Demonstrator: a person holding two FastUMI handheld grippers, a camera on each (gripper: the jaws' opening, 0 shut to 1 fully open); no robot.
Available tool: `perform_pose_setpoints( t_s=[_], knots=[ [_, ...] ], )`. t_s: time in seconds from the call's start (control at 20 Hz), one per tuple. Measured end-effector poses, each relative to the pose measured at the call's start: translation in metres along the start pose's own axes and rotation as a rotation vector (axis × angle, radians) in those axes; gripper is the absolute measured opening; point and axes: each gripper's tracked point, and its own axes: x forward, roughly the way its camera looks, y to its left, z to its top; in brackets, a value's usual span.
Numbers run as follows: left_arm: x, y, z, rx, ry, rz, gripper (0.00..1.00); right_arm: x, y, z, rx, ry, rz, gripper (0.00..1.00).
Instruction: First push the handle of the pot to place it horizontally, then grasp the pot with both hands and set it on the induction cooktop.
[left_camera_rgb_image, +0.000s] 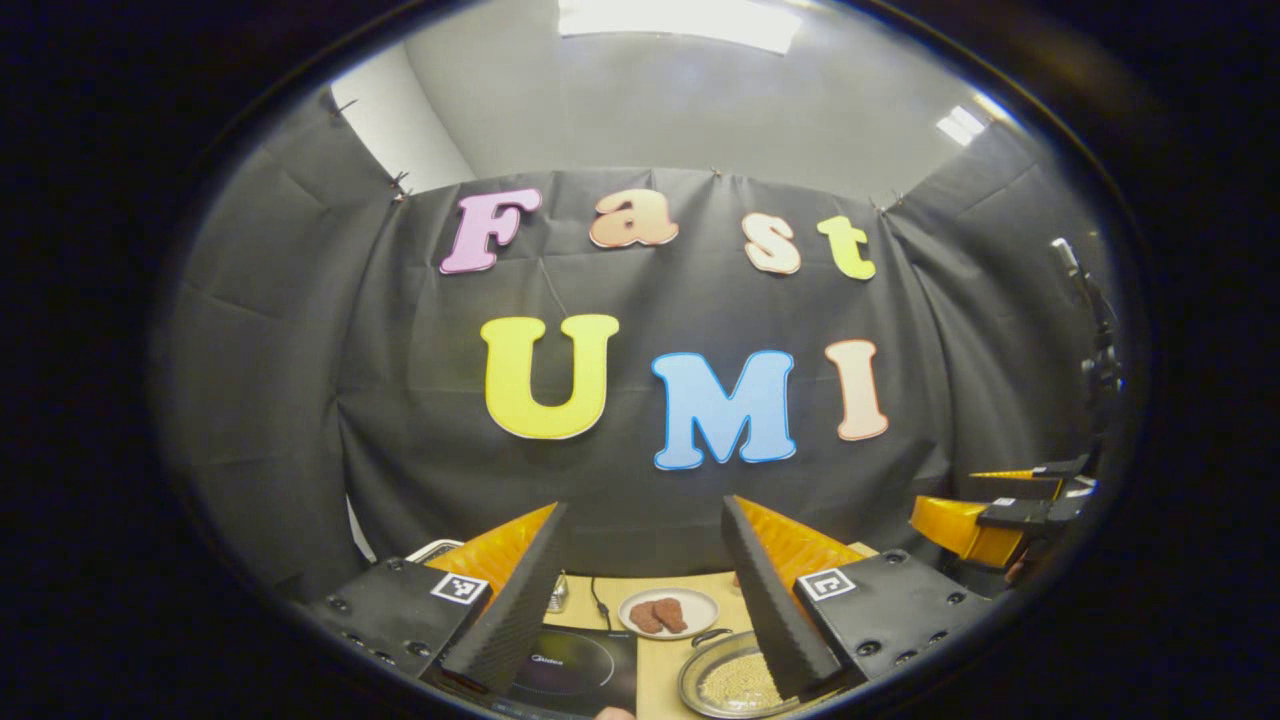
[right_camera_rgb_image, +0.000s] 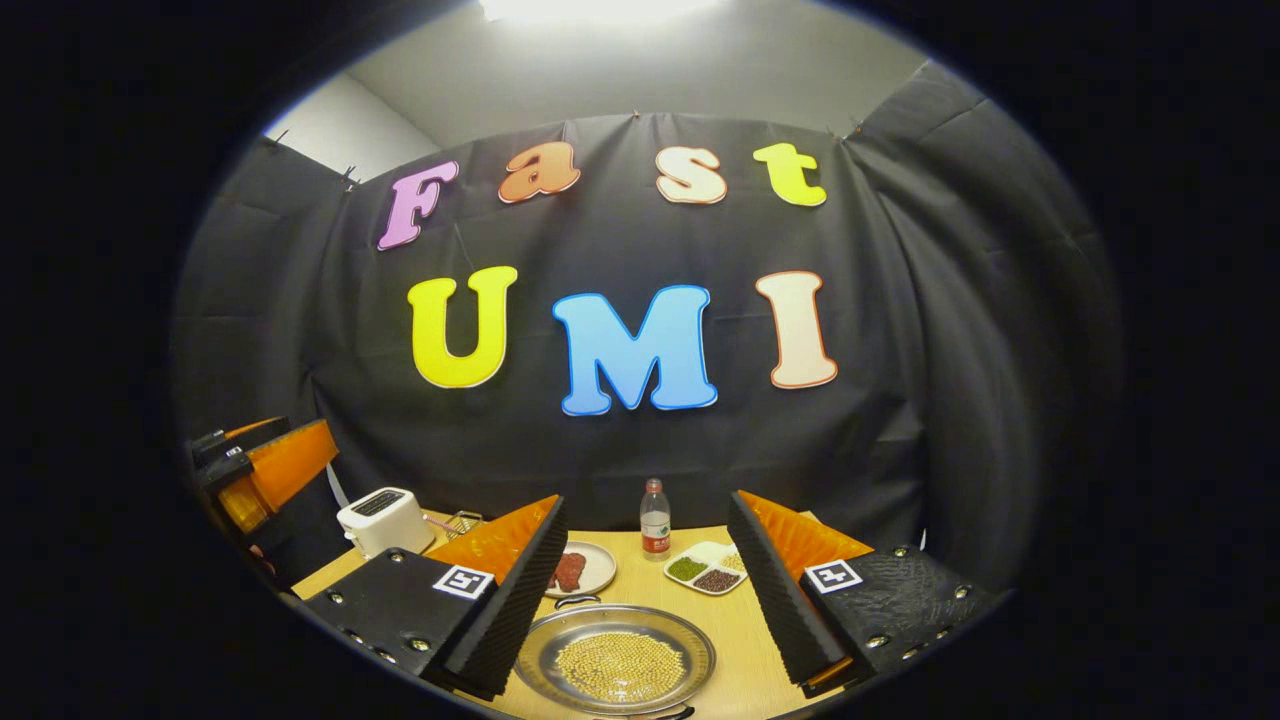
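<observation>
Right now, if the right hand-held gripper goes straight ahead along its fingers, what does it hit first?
Probably nothing on the table: the open right hand-held gripper points over the round metal pot of yellowish beads and the clear plastic bottle, toward the black cloth wall. Depth is unclear; tilted lower, the bottle comes first.

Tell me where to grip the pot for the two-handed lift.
Take the pot by its thin raised rim, one hand-held gripper from each side: the left gripper and right gripper both hang open above it. It is shallow and loaded with loose beads, so keep it level.
</observation>
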Motion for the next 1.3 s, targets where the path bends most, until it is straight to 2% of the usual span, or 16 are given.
perform_pose_setpoints(
  t_s=[0.15, 0.25, 0.65, 0.8, 0.9, 0.95, 1.0, 1.05, 1.1, 1.3],
  knots=[
    [-0.005, 0.004, -0.003, 0.010, 0.004, 0.010, 0.95, 0.003, 0.002, -0.023, -0.002, 0.051, 0.016, 0.98],
    [-0.007, 0.006, -0.009, 0.012, 0.018, 0.018, 0.99, 0.003, 0.005, -0.043, -0.008, 0.103, 0.027, 0.98],
    [-0.016, 0.025, -0.027, 0.007, 0.056, 0.058, 0.95, -0.006, 0.023, -0.140, -0.032, 0.365, 0.110, 0.96],
    [-0.020, 0.031, -0.036, 0.009, 0.072, 0.071, 0.95, -0.009, 0.028, -0.184, 0.011, 0.480, 0.130, 0.83],
    [-0.025, 0.038, -0.045, 0.010, 0.091, 0.084, 0.95, -0.014, 0.028, -0.208, 0.034, 0.555, 0.123, 0.68],
    [-0.027, 0.041, -0.049, 0.008, 0.103, 0.090, 0.95, -0.016, 0.028, -0.219, 0.037, 0.589, 0.124, 0.57],
    [-0.028, 0.044, -0.055, 0.006, 0.115, 0.097, 0.95, -0.020, 0.025, -0.230, 0.033, 0.624, 0.124, 0.55],
    [-0.029, 0.048, -0.059, 0.004, 0.126, 0.103, 0.95, -0.024, 0.023, -0.242, 0.026, 0.658, 0.119, 0.43],
    [-0.030, 0.051, -0.063, 0.002, 0.136, 0.108, 0.95, -0.028, 0.024, -0.255, 0.023, 0.700, 0.123, 0.37],
    [-0.030, 0.061, -0.075, -0.007, 0.168, 0.126, 0.95, -0.048, 0.036, -0.287, 0.007, 0.835, 0.198, 0.36]
  ],
)
